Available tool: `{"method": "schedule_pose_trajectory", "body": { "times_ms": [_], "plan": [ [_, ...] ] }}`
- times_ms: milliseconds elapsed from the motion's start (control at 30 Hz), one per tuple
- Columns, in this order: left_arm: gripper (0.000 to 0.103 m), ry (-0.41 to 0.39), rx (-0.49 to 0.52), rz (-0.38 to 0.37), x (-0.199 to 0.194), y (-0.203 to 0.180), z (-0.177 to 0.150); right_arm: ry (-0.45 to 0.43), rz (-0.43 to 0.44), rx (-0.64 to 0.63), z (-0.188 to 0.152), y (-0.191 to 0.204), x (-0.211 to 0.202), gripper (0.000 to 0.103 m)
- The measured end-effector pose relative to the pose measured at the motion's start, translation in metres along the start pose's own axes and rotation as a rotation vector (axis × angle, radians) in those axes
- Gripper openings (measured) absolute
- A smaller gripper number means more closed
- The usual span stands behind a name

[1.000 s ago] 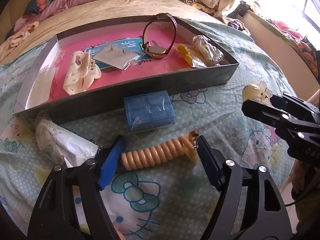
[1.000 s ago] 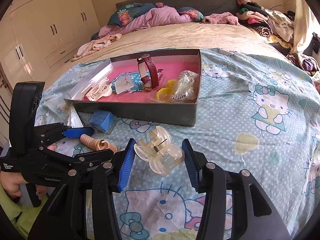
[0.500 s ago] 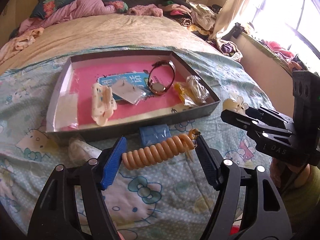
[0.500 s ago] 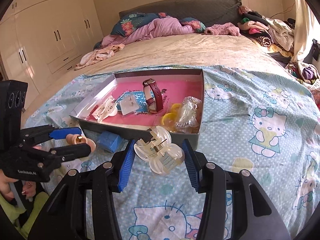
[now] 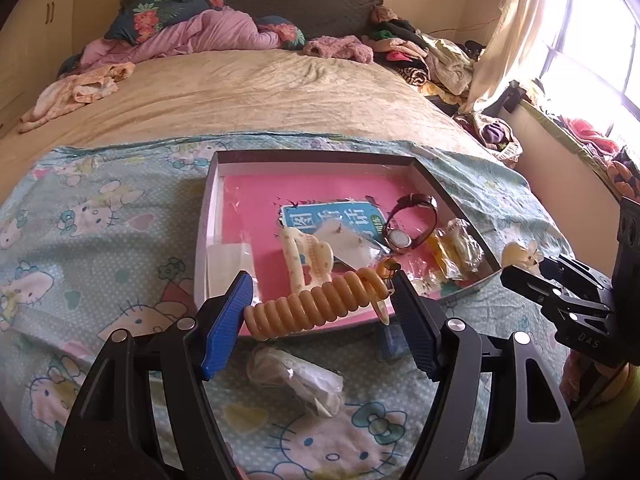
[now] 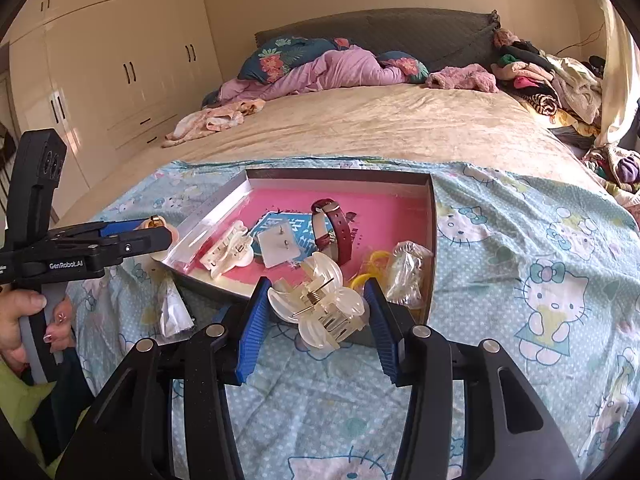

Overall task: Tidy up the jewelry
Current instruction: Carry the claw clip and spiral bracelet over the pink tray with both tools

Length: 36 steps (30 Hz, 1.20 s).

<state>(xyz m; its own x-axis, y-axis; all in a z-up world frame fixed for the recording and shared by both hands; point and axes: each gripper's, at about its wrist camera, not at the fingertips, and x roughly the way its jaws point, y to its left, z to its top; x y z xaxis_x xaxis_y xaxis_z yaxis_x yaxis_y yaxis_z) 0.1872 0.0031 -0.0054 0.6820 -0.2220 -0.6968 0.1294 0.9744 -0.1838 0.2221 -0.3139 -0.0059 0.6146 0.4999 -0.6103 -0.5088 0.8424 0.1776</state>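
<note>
My left gripper (image 5: 320,308) is shut on a peach spiral hair tie (image 5: 316,306) and holds it above the near edge of the grey box (image 5: 452,200) with a pink floor. My right gripper (image 6: 316,312) is shut on a clear claw hair clip (image 6: 318,304) and holds it above the box's near wall (image 6: 216,288). The box holds a cream claw clip (image 5: 306,258), a card with earrings (image 6: 278,246), a red-strap watch (image 6: 334,230) and a bagged yellow item (image 6: 404,268). The right gripper also shows in the left wrist view (image 5: 520,268), the left gripper in the right wrist view (image 6: 160,232).
A small blue box (image 5: 390,342) and a crumpled clear bag (image 5: 296,376) lie on the Hello Kitty sheet (image 6: 520,264) in front of the box. Piled clothes (image 6: 540,76) and bedding (image 6: 332,68) lie at the far end of the bed. A wardrobe (image 6: 120,60) stands left.
Both grippers have risen and moved forward toward the box, each still holding its item. The hair tie and the clear clip have left the sheet and now hang over the box's near edge.
</note>
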Motion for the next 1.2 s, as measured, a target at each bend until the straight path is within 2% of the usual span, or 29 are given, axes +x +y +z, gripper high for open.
{"method": "schedule_pose_trajectory", "body": {
  "times_ms": [200,400,800,1200],
  "plan": [
    [0.063,-0.005,-0.049,0.027,0.006,0.023,0.007,-0.013,0.004,-0.017,0.011,0.004,0.007,0.046],
    [0.063,0.001,-0.055,0.055,0.015,0.032,0.012,-0.013,0.0,-0.024,0.019,0.005,0.019,0.046],
    [0.063,0.038,-0.066,0.061,0.04,0.039,0.016,0.012,-0.007,-0.037,0.028,0.007,0.045,0.046],
    [0.063,0.071,-0.063,0.05,0.059,0.041,0.017,0.075,-0.005,-0.034,0.024,0.009,0.077,0.046]
  ]
}}
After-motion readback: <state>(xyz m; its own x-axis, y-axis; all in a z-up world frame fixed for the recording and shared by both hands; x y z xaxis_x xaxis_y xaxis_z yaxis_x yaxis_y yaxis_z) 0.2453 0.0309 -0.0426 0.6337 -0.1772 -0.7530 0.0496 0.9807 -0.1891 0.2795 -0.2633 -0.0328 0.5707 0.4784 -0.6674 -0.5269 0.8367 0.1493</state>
